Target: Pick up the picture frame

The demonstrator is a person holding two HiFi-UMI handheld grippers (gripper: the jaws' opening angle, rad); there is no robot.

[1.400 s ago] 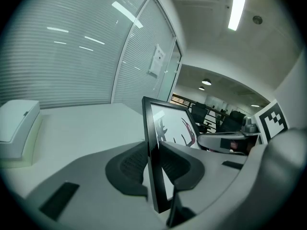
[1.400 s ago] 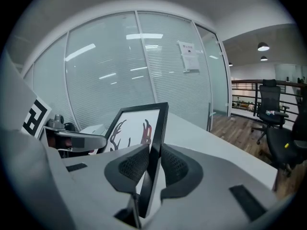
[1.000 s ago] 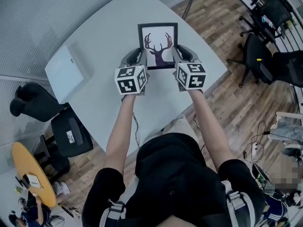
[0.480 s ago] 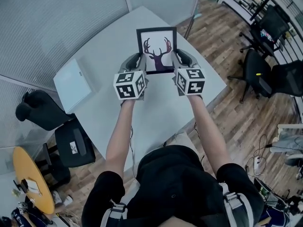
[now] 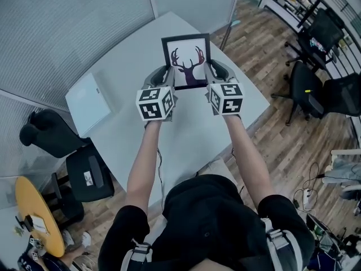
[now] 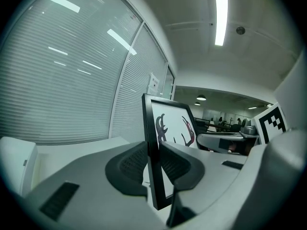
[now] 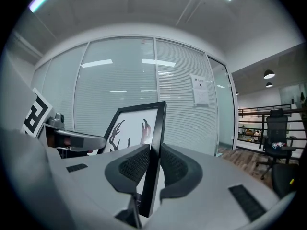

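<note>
picture frame (image 5: 186,61) has risen higher

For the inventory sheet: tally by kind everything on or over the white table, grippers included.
Picture frame: 1
Grippers: 2 (left gripper, right gripper)
Flat white box: 1
Total: 4

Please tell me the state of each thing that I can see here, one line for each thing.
frame: clamped at both side edges, apparently lifted off the table, picture side toward the person.
left gripper: shut on the frame's left edge.
right gripper: shut on the frame's right edge.
white box: lying flat on the table, untouched.
</note>
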